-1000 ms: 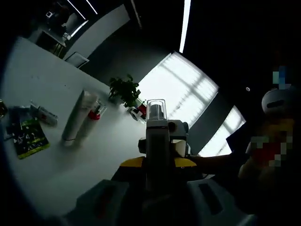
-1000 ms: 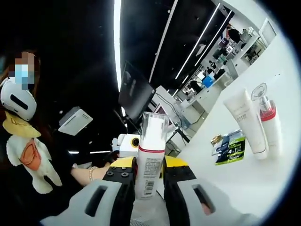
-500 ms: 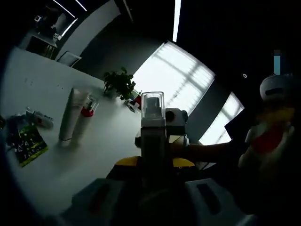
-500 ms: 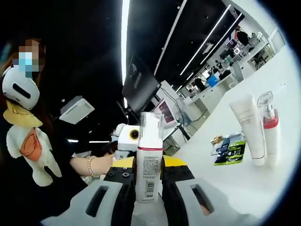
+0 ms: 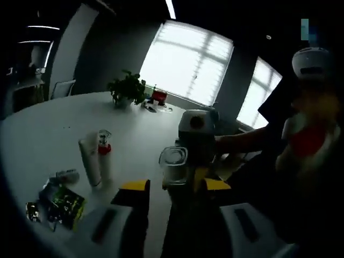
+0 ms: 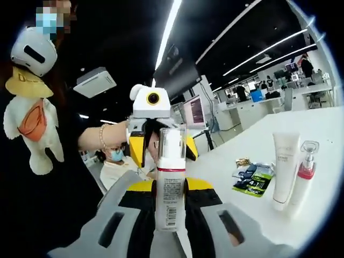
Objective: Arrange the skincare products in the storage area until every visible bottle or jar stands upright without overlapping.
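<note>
Upright, pump bottle (image 6: 171, 183) in right gripper (image 6: 171, 215).

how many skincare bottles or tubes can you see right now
3. A white bottle clamped in the right gripper; a white tube and a red-collared pump bottle standing together on the table. Others may be hidden.

On the desk (image 6: 322, 123): tube (image 6: 283, 169) and pump bottle (image 6: 302, 174) standing side by side, touching or nearly so. Sachets (image 6: 252, 177) lie just beside the tube, on its far side from the pump bottle. Plant (image 5: 127, 88) well apart, at the desk's far edge near the windows.
</note>
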Tool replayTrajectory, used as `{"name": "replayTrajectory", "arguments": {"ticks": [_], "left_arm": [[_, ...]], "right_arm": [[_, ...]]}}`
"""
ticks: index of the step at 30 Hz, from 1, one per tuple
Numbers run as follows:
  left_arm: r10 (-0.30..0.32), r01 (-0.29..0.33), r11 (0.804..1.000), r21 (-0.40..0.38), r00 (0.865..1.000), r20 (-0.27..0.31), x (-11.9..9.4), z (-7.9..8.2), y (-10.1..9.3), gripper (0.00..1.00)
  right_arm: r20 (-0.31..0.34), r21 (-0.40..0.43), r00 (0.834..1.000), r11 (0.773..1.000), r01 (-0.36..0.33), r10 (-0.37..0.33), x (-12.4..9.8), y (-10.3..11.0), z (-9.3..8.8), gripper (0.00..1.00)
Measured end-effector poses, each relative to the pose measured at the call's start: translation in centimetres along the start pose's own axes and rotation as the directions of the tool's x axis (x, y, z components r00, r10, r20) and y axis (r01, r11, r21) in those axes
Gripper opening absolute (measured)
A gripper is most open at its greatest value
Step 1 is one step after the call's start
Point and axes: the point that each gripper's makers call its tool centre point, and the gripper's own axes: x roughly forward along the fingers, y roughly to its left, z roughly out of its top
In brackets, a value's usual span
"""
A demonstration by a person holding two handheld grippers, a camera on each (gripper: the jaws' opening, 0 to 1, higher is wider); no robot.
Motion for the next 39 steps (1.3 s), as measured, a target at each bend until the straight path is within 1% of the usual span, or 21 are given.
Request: {"name": "replayTrajectory", "arguments": {"ticks": [2,3,5,7,9,10,12,13,14,15,20,22,23,28,30,31,32,33,34,36,39], "left_arm": [[0.008,-0.006,0.999,0.043,0.999,-0.033,0.4,0.1,0.1,0.33],[-0.003,0.006,0.998,0.055,0.998,-0.058,0.5,-0.2,-0.1,0.32],[-0.006,0.01,0.998,0.058,0.998,-0.058,0.8,0.0,-0.2,0.32],[-0.01,0.016,0.997,0.079,0.997,-0.075,1.2,0.0,-0.5,0.31],[0.004,0.008,0.994,0.108,0.994,-0.112,1.5,-0.3,-0.5,0.3],[0.003,0.015,0.993,0.118,0.989,-0.146,1.5,-0.8,-0.4,0.3],[0.0,0.023,0.992,0.127,0.984,-0.177,1.8,-1.2,-0.4,0.3],[0.007,0.024,0.989,0.146,0.978,-0.209,1.9,-1.5,-0.4,0.29],[0.011,0.024,0.988,0.153,0.974,-0.225,2.1,-1.7,-0.5,0.28],[0.014,0.021,0.987,0.162,0.977,-0.215,2.3,-1.4,-0.5,0.28],[0.014,0.023,0.986,0.166,0.976,-0.22,2.5,-1.1,0.0,0.28],[0.022,0.019,0.983,0.184,0.976,-0.218,2.7,-0.9,0.1,0.28],[0.03,0.013,0.981,0.194,0.976,-0.218,2.9,-0.7,0.3,0.28],[0.048,0.003,0.974,0.225,0.973,-0.224,3.4,-0.3,0.7,0.27],[0.065,-0.001,0.967,0.254,0.967,-0.247,3.8,-0.5,0.9,0.26],[0.082,-0.006,0.961,0.278,0.962,-0.262,3.9,-0.6,1.1,0.25],[0.09,0.0,0.95,0.314,0.958,-0.272,4.0,-0.6,1.1,0.25],[0.096,0.011,0.939,0.345,0.952,-0.29,4.3,-0.8,1.1,0.25],[0.112,0.008,0.931,0.364,0.946,-0.306,4.5,-1.1,1.4,0.25],[0.12,0.004,0.927,0.375,0.944,-0.308,5.0,-1.2,1.8,0.25],[0.121,0.004,0.927,0.376,0.943,-0.309,5.4,-1.4,2.3,0.25]], "right_arm": [[-0.011,-0.012,1.0,1.0,-0.011,0.011,0.1,0.2,-0.1,0.19],[-0.014,-0.015,1.0,1.0,-0.014,0.013,0.2,0.3,-0.2,0.19],[-0.022,-0.023,1.0,1.0,-0.02,0.02,0.2,0.4,-0.3,0.19],[-0.027,-0.029,0.999,0.999,-0.019,0.018,0.2,0.2,-0.4,0.19],[-0.033,-0.032,0.999,0.999,-0.022,0.021,0.1,0.2,-0.5,0.19],[-0.033,-0.032,0.999,0.999,-0.021,0.02,0.0,0.1,-0.6,0.19],[-0.03,-0.035,0.999,0.999,-0.019,0.018,-0.2,-0.1,-0.6,0.19],[-0.026,-0.038,1.0,0.999,-0.019,0.018,-0.3,-0.1,-0.6,0.19],[-0.027,-0.042,1.0,0.999,-0.016,0.014,-0.3,-0.2,-0.6,0.19],[-0.04,-0.052,0.999,0.999,-0.015,0.013,-0.3,-0.3,-0.8,0.19],[-0.047,-0.078,0.999,0.997,-0.002,-0.002,-0.4,-0.7,-0.9,0.19],[-0.047,-0.089,0.999,0.996,0.007,-0.011,-0.5,-0.9,-0.8,0.19],[-0.048,-0.109,0.998,0.994,0.021,-0.026,-0.6,-1.2,-0.7,0.19],[-0.063,-0.158,0.996,0.986,0.049,-0.059,-0.8,-1.8,-0.7,0.2],[-0.102,-0.215,0.99,0.974,0.069,-0.093,-1.0,-2.5,-1.2,0.2],[-0.106,-0.222,0.989,0.972,0.075,-0.1,-1.0,-2.6,-1.2,0.2],[-0.117,-0.229,0.988,0.97,0.076,-0.104,-0.9,-2.7,-1.4,0.2],[-0.136,-0.249,0.984,0.965,0.082,-0.119,-1.1,-3.0,-1.7,0.2],[-0.146,-0.26,0.981,0.962,0.084,-0.126,-1.1,-3.3,-1.9,0.2],[-0.155,-0.265,0.978,0.959,0.098,-0.143,-1.4,-3.8,-2.3,0.2],[-0.161,-0.265,0.975,0.958,0.109,-0.155,-1.7,-4.3,-2.6,0.2]]}}
